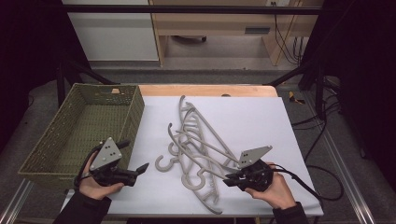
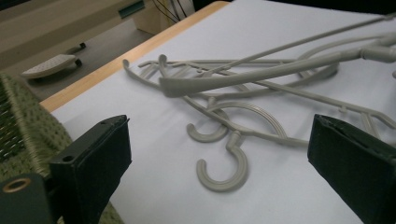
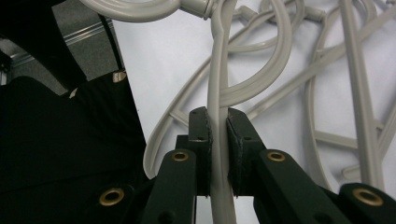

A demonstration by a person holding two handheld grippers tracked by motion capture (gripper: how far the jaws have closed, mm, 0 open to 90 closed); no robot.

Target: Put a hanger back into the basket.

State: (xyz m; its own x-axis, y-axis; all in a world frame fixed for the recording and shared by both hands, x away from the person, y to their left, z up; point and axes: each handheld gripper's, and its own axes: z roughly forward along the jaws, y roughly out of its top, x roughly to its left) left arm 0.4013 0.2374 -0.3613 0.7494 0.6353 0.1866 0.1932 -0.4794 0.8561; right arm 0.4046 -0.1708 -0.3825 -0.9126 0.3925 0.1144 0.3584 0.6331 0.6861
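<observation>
Several grey plastic hangers (image 1: 196, 140) lie tangled on the white mat in the high view. My right gripper (image 1: 229, 179) is at the pile's near right edge, shut on one hanger's thin bar (image 3: 217, 70), which runs up between the pads (image 3: 236, 140). That hanger's long arm (image 2: 252, 77) is tilted up above the others. My left gripper (image 1: 135, 155) is held beside the basket's near corner, its jaws wide apart with nothing between them. In the left gripper view two hanger hooks (image 2: 224, 172) lie on the mat ahead of the left gripper (image 2: 219, 123).
A green woven basket (image 1: 135, 116) stands at the table's left and holds nothing. The white mat (image 1: 261, 116) covers a wooden table (image 1: 205, 89). Black cables (image 1: 322, 186) trail off the right side. Cabinets stand beyond the far edge.
</observation>
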